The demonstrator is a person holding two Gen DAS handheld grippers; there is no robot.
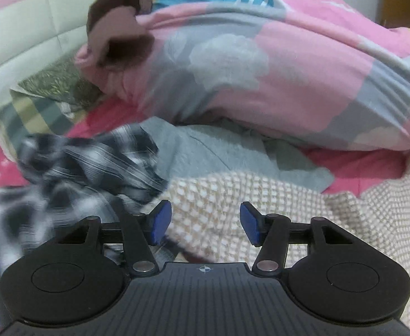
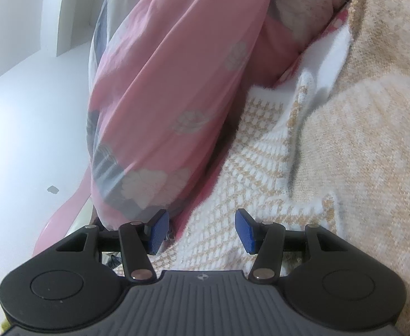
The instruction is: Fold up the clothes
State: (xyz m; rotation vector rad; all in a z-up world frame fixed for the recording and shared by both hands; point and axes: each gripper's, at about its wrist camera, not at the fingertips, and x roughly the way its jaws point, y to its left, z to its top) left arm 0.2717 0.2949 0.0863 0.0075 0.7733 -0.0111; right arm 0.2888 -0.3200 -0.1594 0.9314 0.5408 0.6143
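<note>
Item one: our left gripper [image 1: 205, 222], blue pads [image 1: 161, 221] spread apart with nothing between them, hanging over the bed.

Item two: a cream-and-tan houndstooth knit garment [image 1: 232, 210], lying on the bed directly under that gripper and running off to the right edge of the left wrist view.

Item three: a black-and-white checked garment [image 1: 87, 165], blurred, lying crumpled just to the left of the knit garment, toward the bed's head end.

Item four: a grey cloth [image 1: 232, 154], flat on the red bedsheet [image 1: 358, 165], between the knit garment and the quilt.

Item five: a pink-and-grey quilt [image 1: 260, 64] with white flower print, heaped along the far side of the bed.

Item six: a brown plush toy [image 1: 118, 25], sitting at the quilt's upper left end, near the padded white headboard [image 1: 37, 36].

Item seven: a green checked pillow [image 1: 39, 103], at the headboard corner.

Item eight: our right gripper [image 2: 202, 231], pads likewise spread and empty, held low over the knit garment [image 2: 260, 168] at the bed's edge, with the quilt [image 2: 177, 84] hanging beside it and the white floor [image 2: 23, 140] to the left.
</note>
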